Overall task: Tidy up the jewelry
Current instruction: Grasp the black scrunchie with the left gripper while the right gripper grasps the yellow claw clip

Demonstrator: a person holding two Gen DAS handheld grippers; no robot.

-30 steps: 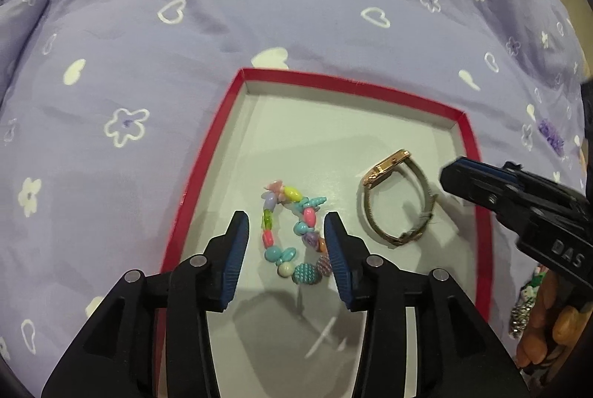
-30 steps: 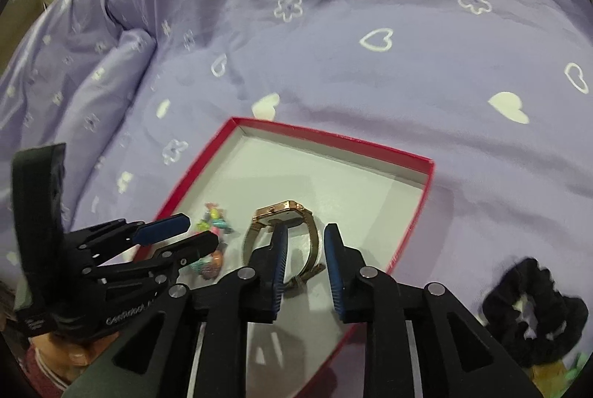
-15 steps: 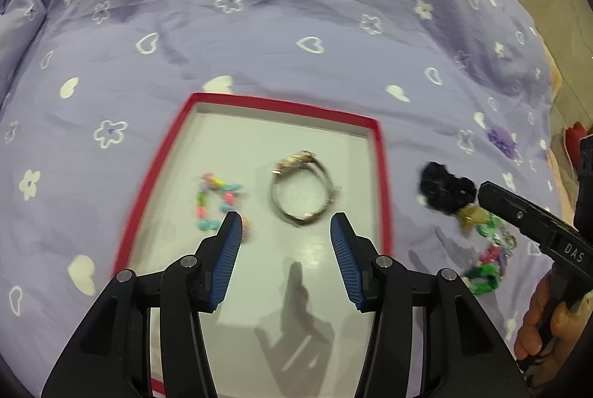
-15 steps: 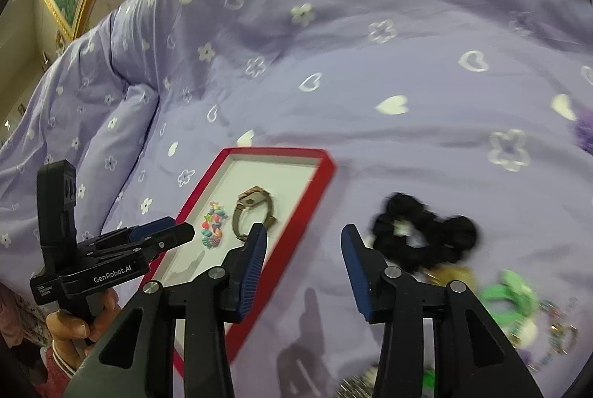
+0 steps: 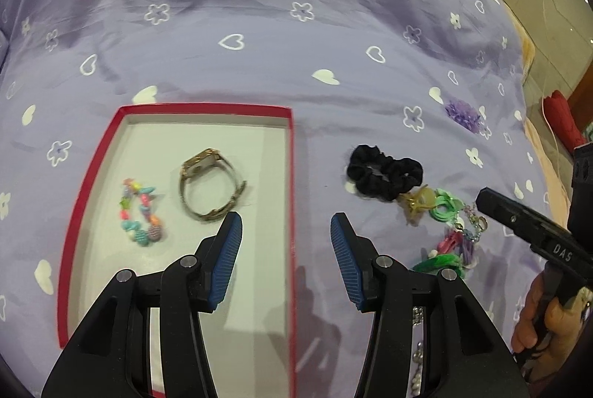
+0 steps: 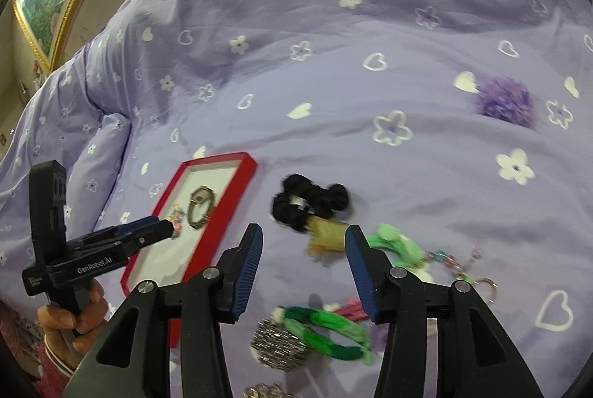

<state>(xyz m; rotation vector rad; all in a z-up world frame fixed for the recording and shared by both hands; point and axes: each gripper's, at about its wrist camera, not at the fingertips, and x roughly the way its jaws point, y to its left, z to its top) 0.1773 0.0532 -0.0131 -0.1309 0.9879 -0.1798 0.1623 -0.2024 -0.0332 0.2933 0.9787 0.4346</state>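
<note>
Both tools have pulled back from the red-rimmed cardboard box tray [image 5: 292,175] and swung to its right, toward the loose pile on the lilac flower-print bedspread [image 6: 333,46]. Nearest the right tool [image 6: 304,272], whose jaws stand wide and empty, lie a silvery sparkly clump [image 6: 276,346] and a green fabric bracelet [image 6: 326,331], just below its tips; between the tips sits a translucent yellow hair claw [image 6: 328,236], with a black ruffled scrunchie [image 6: 307,199] just beyond. The left tool [image 5: 286,262] also gapes empty, straddling the tray's right rim. Ahead and to its left, inside the tray, rest a gold mesh-band wristwatch [image 5: 209,185] and a pastel beaded bracelet [image 5: 141,212]. Judging by this, two pieces are stowed and the step in hand is fetching a third; next, the right tool should lower onto one piece and close.
</note>
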